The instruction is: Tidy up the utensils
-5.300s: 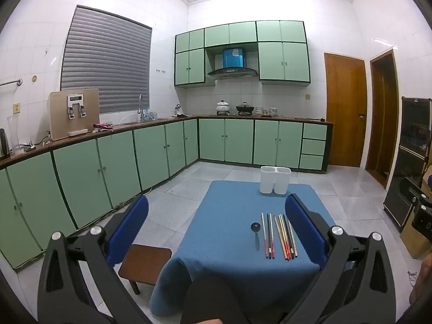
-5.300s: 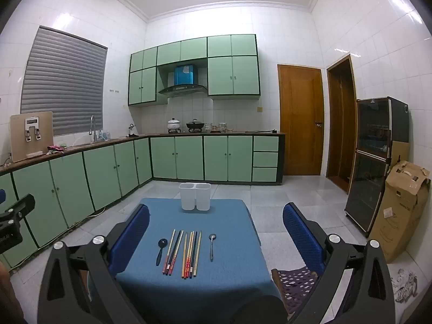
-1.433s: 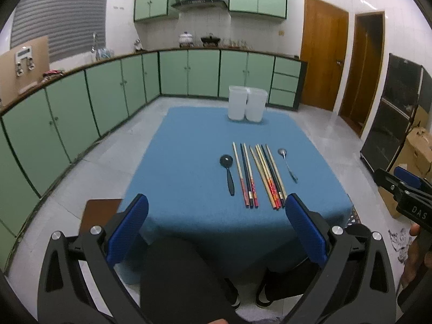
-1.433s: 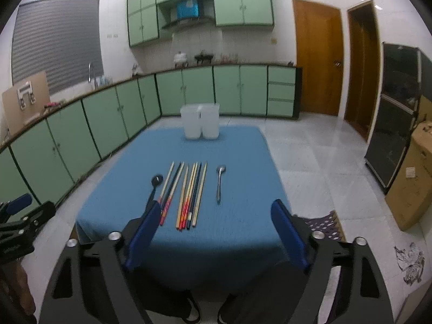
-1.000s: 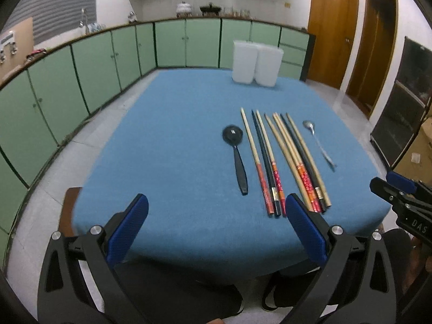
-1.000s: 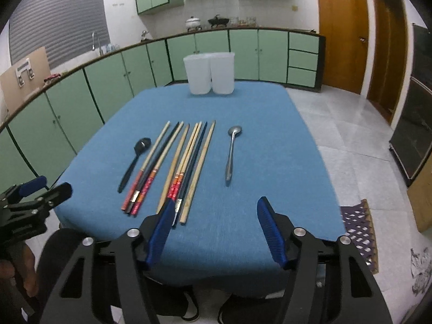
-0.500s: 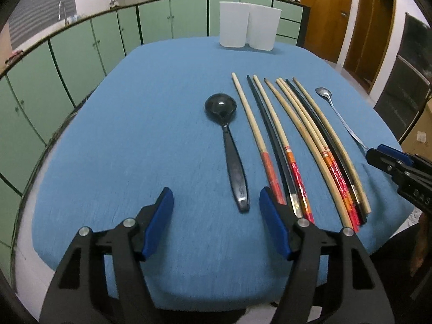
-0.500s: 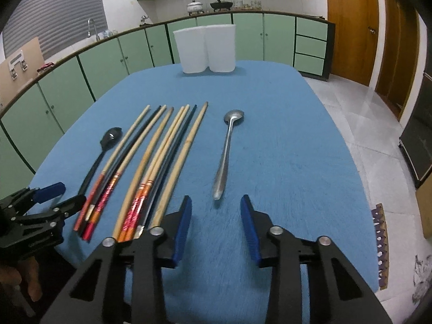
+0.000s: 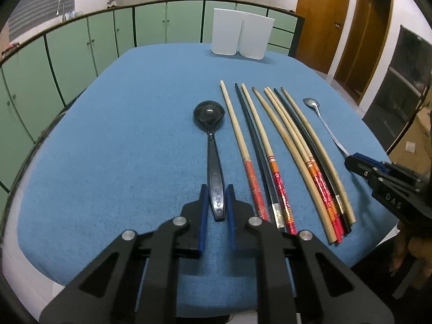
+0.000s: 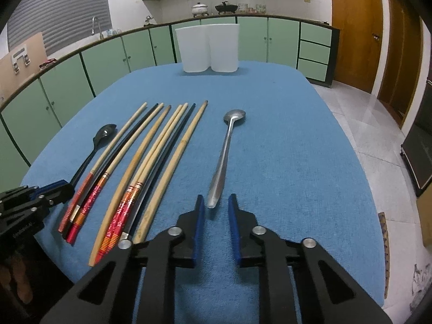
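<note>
Both tools have narrowed: left tool flanks black spoon, right tool nears metal spoon, neither pinching.

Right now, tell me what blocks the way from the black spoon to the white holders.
Nothing visible does. The black spoon lies left of the chopsticks, its handle between the left claw's fingers. Only bare blue cloth runs from its bowl to the white holders at the far edge.
</note>
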### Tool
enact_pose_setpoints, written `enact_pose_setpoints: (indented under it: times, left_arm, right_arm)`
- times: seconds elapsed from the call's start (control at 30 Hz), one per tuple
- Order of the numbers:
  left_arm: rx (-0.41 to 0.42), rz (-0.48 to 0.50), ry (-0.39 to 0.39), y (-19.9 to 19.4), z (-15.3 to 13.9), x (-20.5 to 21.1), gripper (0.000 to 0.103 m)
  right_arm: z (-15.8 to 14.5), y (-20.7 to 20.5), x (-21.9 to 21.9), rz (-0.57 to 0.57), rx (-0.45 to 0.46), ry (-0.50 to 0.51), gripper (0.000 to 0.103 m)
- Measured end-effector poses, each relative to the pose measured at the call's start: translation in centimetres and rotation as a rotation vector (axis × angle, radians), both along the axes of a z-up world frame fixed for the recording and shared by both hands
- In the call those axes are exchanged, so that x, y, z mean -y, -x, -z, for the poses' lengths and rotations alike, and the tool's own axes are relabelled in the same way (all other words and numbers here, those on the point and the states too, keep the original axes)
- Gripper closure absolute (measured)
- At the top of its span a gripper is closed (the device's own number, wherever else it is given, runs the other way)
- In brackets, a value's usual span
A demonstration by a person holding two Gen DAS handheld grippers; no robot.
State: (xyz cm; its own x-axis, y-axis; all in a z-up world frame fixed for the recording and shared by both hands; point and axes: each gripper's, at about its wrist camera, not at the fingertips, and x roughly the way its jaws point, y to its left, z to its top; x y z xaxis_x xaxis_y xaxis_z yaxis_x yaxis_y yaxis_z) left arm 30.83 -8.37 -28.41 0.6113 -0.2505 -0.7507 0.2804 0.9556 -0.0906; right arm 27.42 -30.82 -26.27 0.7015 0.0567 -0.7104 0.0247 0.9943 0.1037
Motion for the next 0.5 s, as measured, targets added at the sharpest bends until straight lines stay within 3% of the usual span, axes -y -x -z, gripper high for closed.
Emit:
enact_pose_setpoints:
  times: [0.2, 0.5]
  left_arm:
    - [-0.015, -0.018, 0.033, -0.2, -0.7, -0.3, 0.091]
    - [0.056, -0.03, 0.06, 0.4, -4.6, -1.0, 0.091]
  right_arm:
    - [-0.4, 0.1, 0.1, 0.001, 0.013, -0.002, 0.095]
    - [-4.8, 1.4, 0.0, -0.013, 0.107, 0.005, 0.095]
